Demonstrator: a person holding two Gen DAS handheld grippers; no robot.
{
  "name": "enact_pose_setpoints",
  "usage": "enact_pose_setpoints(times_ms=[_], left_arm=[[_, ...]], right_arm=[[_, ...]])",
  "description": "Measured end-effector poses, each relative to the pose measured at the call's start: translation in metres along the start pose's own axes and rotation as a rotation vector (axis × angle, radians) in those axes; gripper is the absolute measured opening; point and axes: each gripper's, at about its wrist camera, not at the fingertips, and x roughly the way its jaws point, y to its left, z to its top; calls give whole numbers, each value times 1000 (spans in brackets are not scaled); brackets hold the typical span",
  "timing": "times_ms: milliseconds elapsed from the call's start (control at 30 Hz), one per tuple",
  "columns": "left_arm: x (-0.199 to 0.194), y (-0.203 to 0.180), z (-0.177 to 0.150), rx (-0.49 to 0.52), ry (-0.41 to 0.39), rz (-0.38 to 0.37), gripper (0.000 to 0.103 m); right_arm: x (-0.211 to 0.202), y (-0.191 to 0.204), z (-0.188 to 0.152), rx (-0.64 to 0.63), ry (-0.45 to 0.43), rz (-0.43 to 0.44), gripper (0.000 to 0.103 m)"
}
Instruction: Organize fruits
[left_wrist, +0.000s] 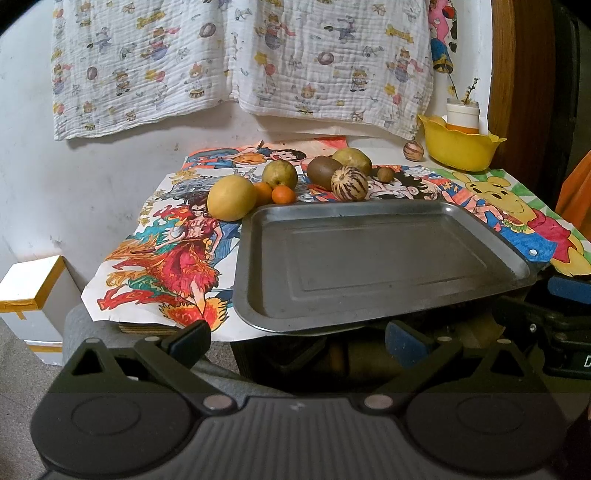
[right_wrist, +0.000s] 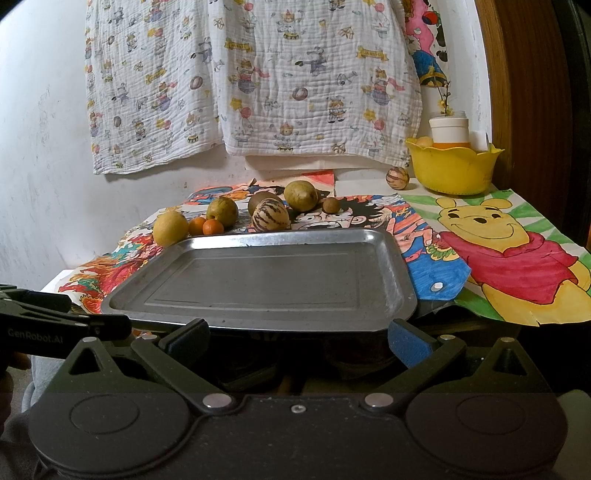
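Note:
An empty metal tray (left_wrist: 369, 266) (right_wrist: 258, 280) lies at the table's near edge. Behind it lie several fruits: a yellow fruit (left_wrist: 231, 197) (right_wrist: 170, 228), two small oranges (left_wrist: 283, 194) (right_wrist: 212, 226), a green pear (left_wrist: 280, 174) (right_wrist: 222, 211), a kiwi (left_wrist: 320, 171), a striped melon (left_wrist: 349, 183) (right_wrist: 270, 219), a second green fruit (left_wrist: 352, 160) (right_wrist: 300, 196) and a small brown one (left_wrist: 385, 174) (right_wrist: 330, 205). My left gripper (left_wrist: 297, 341) and right gripper (right_wrist: 297, 339) are open and empty, just short of the tray's near rim.
A yellow bowl (left_wrist: 460, 147) (right_wrist: 452, 170) with a white jar stands at the back right, a small striped ball (left_wrist: 413, 150) (right_wrist: 397, 178) beside it. Coloured drawings cover the table. A printed cloth hangs on the wall. A white box (left_wrist: 33, 299) stands on the floor at left.

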Motion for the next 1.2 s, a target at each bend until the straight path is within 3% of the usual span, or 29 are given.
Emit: enact_pose_setpoints(times_ms=[1200], left_arm=[[7, -5, -6, 9, 10, -1, 103]], right_arm=[[2, -3, 1, 6, 3, 4, 103]])
